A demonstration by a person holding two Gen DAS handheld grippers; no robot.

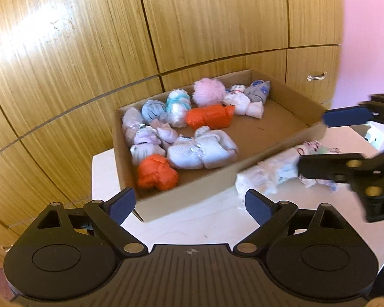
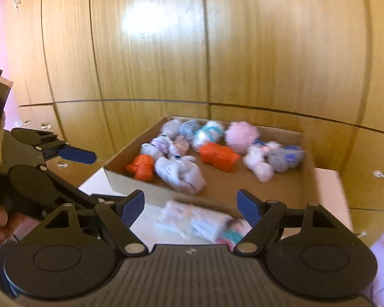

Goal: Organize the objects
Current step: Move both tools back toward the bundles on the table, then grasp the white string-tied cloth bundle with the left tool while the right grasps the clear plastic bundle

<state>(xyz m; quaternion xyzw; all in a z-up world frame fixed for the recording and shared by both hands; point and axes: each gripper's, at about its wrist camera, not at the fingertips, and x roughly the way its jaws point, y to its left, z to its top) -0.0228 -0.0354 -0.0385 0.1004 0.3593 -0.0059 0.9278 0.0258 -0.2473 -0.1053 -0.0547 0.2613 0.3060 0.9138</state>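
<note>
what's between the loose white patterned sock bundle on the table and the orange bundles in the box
The near wall of the brown cardboard box separates the white patterned sock bundle from the orange bundles; clearest in the left wrist view.

Bright daylight glares off the wardrobe doors (image 2: 146, 23); right view motion-blurred, edges fisheye-bent.

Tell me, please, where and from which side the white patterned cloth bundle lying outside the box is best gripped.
Probably across the middle of the cloth bundle, from above. It lies flat and long on the white table beside the cardboard box wall, so closing across its narrow width seems safest. The right gripper is open near it.
</note>
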